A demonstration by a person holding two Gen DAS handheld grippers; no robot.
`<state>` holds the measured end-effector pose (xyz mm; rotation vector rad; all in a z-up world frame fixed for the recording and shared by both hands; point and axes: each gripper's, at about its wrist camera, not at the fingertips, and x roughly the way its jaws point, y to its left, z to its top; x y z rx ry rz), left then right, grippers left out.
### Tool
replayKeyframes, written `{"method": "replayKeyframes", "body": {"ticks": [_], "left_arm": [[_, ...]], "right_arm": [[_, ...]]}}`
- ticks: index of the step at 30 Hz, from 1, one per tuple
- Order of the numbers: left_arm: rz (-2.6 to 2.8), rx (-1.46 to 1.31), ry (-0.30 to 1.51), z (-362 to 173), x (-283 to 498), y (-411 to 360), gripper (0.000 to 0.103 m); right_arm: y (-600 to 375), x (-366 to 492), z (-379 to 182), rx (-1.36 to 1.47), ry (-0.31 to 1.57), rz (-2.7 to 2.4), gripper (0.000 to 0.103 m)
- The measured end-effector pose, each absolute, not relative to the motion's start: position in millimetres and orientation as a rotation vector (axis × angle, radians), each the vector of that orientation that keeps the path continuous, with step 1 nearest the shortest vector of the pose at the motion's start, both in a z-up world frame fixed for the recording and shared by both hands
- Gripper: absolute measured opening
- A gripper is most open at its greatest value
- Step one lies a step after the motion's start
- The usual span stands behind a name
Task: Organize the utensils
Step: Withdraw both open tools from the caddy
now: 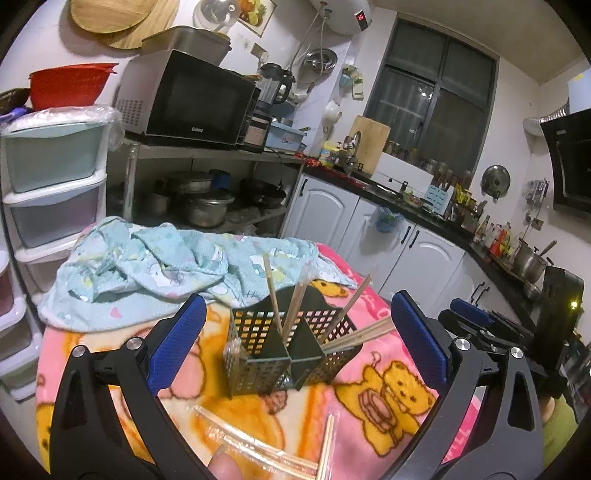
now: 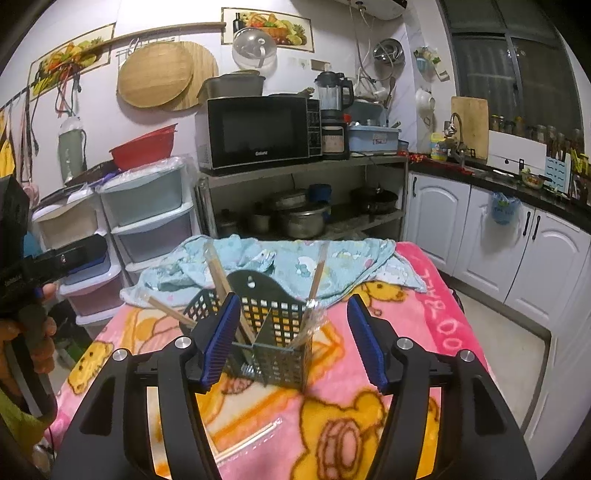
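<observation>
- Nearest to me, wrapped chopsticks (image 1: 258, 448) are lying in clear sleeves on the blanket, just below my left tongs (image 1: 299, 343); a fingertip (image 1: 225, 467) is showing at the bottom edge of the left view.
- I am holding the left tongs spread wide, blue pads well apart, gripping nothing; the basket is sitting beyond them, between the pads in the view but not touched.
- My right tongs (image 2: 291, 339) are standing partly open and empty too; the left pad is overlapping the basket's near corner in the view, and I cannot tell whether it is touching.
- The black mesh utensil basket (image 2: 273, 332) is standing upright on the pink bear-print blanket (image 2: 332, 417), divided into compartments, with several chopsticks (image 1: 295, 306) leaning out of it at different angles.
- One more wrapped pair (image 2: 247, 441) is lying on the blanket in front of the basket in the right view.
- Pink lettering on the blanket's right border (image 2: 447, 325) is showing, but I am not able to read it.
- Behind the basket a light blue printed cloth (image 1: 155, 266) is lying crumpled.
- Farther back, a microwave (image 2: 258, 131) marked "Galanz" is sitting on a metal shelf over pots.
- A red display on the white water heater (image 1: 360, 16) is glowing, too small to read.
</observation>
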<state>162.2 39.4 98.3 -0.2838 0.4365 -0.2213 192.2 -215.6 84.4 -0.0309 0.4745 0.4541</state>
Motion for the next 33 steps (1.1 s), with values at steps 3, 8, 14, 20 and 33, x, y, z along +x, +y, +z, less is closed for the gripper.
{"method": "replayKeyframes", "body": {"ticks": [3, 8, 14, 20, 33], "left_arm": [[-0.215, -0.291, 0.443, 95.3, 158.1, 40.6, 0.092], [-0.202, -0.290, 0.455, 89.2, 151.7, 43.8, 0.092], [-0.187, -0.294, 0.470, 82.4, 143.2, 46.2, 0.092], [-0.179, -0.283, 0.496, 72.8, 137.3, 45.7, 0.092], [-0.160, -0.281, 0.558, 48.5, 131.0, 48.5, 0.092]], "right_arm": [[-213.5, 188.4, 80.3, -0.037, 0.486, 0.460, 0.059], [-210.1, 183.0, 73.2, -0.047, 0.506, 0.473, 0.059], [-204.7, 176.2, 66.5, -0.060, 0.524, 0.490, 0.059], [-198.1, 173.2, 60.6, -0.072, 0.540, 0.510, 0.059], [-185.5, 172.3, 38.6, -0.112, 0.601, 0.547, 0.059]]}}
